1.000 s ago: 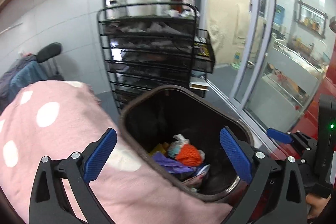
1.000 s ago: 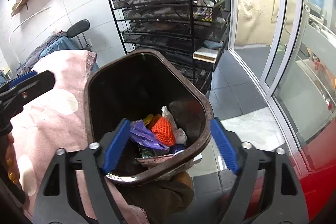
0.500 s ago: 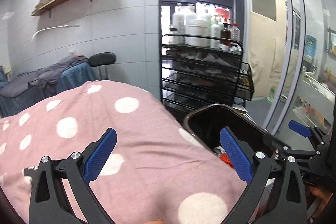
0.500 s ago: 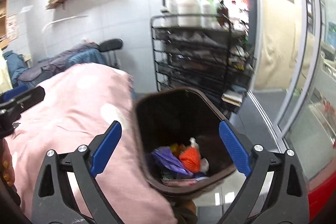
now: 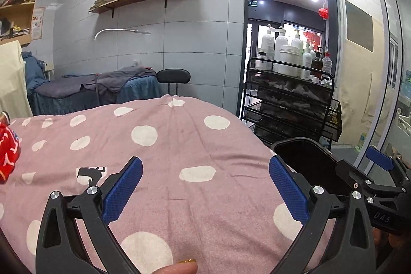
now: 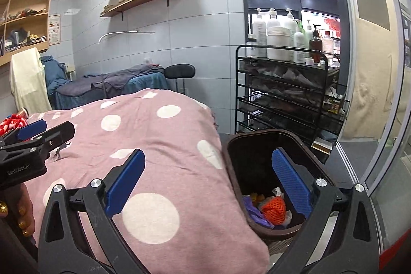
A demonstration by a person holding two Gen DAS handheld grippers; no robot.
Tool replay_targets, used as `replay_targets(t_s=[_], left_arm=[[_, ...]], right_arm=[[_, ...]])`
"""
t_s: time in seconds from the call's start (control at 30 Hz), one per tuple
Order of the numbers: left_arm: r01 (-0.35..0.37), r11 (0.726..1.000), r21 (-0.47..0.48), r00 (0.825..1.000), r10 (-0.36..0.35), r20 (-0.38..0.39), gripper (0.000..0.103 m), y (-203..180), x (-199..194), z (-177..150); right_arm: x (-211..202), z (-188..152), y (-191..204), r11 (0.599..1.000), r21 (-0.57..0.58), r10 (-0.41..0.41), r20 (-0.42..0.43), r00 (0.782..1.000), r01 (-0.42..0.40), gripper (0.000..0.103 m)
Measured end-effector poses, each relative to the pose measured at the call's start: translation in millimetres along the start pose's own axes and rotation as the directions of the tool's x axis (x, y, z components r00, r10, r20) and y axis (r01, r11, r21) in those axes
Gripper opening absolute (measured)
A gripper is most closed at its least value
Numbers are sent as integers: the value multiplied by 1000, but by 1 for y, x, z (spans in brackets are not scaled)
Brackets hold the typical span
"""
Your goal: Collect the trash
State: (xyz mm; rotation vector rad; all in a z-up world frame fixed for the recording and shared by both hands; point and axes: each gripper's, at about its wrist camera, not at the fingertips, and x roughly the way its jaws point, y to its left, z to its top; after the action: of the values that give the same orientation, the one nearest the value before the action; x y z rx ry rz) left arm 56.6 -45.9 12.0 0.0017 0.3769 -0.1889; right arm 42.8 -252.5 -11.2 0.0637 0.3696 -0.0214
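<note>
Left gripper [image 5: 205, 186]: my fingers wide apart, empty, over the bed [image 5: 179, 140].
Right gripper [image 6: 208, 179]: my fingers opening, empty, above the bin [image 6: 257, 143] beside the bed.

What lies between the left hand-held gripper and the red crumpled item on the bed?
Only bare pink polka-dot blanket, in the left wrist view, between the left hand-held gripper and the red crumpled item; a small black-and-white patch lies nearby.

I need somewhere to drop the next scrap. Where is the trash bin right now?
In the right wrist view the brown trash bin stands low right, against the edge of the pink dotted blanket and in front of the black wire cart.
</note>
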Motion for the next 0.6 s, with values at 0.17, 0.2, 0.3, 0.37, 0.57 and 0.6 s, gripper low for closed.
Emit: replay_targets(t_s=[0.17,0.2,0.3,0.37,0.57,0.6], left_arm=[[-64,998,5,997,64,41,98,6,-14,-5],[-65,998,-2,997,65,43,98,8,-15,-6],[-65,998,-18,996,66,51,98,14,-20,-7],[-72,997,-21,995,74,71,98,16,-23,-7],[-81,997,-17,993,82,86,98,19,-26,-8],[-81,997,-18,993,82,86,98,20,-26,-8]], right_arm=[[-7,-5,16,999,-30,12,11,1000,-11,98],[-8,-6,18,999,-34,13,13,1000,-12,98],[-14,-9,23,999,-34,23,26,999,-22,98],[-16,-9,24,999,-37,27,33,999,-26,98],[-19,-8,30,998,-51,34,40,999,-32,98],[-20,-8,30,998,-51,34,41,999,-31,98]])
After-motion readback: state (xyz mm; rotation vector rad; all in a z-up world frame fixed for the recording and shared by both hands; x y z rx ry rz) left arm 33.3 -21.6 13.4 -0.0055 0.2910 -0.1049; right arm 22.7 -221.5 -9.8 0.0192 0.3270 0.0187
